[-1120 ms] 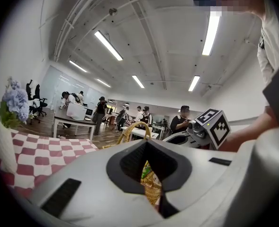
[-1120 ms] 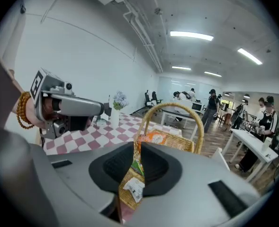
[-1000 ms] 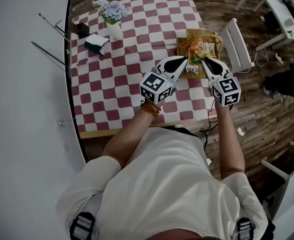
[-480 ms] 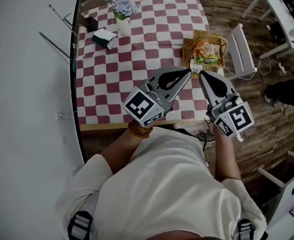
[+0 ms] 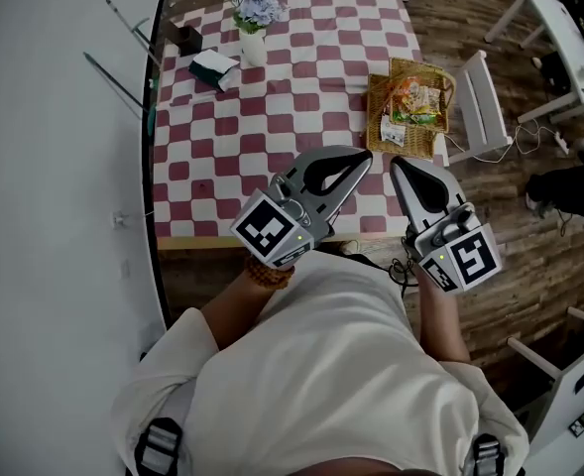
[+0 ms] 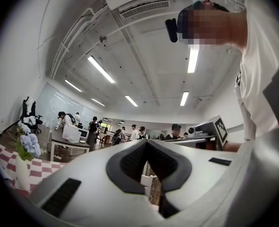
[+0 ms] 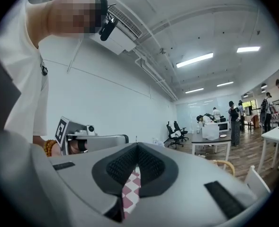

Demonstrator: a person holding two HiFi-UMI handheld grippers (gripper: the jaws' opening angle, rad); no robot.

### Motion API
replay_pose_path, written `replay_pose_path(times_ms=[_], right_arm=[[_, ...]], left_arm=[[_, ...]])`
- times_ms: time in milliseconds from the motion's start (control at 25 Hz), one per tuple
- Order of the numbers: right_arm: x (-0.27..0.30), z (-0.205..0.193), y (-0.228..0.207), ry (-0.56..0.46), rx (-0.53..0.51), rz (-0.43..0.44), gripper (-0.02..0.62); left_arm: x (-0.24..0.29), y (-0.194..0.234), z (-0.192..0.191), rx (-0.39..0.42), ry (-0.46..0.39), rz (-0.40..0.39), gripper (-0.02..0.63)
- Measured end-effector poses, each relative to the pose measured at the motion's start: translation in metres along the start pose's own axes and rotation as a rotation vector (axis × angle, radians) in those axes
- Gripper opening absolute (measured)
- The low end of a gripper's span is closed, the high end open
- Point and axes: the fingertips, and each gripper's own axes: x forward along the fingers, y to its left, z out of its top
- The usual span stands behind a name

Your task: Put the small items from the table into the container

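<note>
A wicker basket [image 5: 375, 117] stands at the right edge of the checkered table [image 5: 272, 117], and several snack packets [image 5: 415, 102] lie in it. My left gripper [image 5: 364, 155] hangs over the table's near edge, its tips together and nothing between them. My right gripper [image 5: 395, 163] is beside it, just off the table's near right corner, shut and empty too. Both point level toward the far side, well short of the basket. In the left gripper view the left gripper [image 6: 146, 142] shows its jaws meeting; the right gripper [image 7: 137, 145] shows the same in its own view.
At the table's far left stand a vase of flowers [image 5: 253, 18], a tissue pack [image 5: 215, 67] and a small black box [image 5: 185, 38]. A white chair [image 5: 480, 107] stands right of the basket. A white wall runs along the left. Several people work at desks in the distance.
Both grippers have drawn back from the basket toward the table's near edge and risen closer to the head camera. Nothing came out with them.
</note>
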Motion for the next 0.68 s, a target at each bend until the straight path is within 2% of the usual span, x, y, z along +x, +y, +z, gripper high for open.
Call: replay_pose_path(times_ms=[680], right_arm=[[-0.0055,0.0000,0.0032,0.001,-0.014,-0.014,0.015]], left_arm=[[-0.0055,-0.0054,0.0001,-0.010,-0.005,0.009,0.025]])
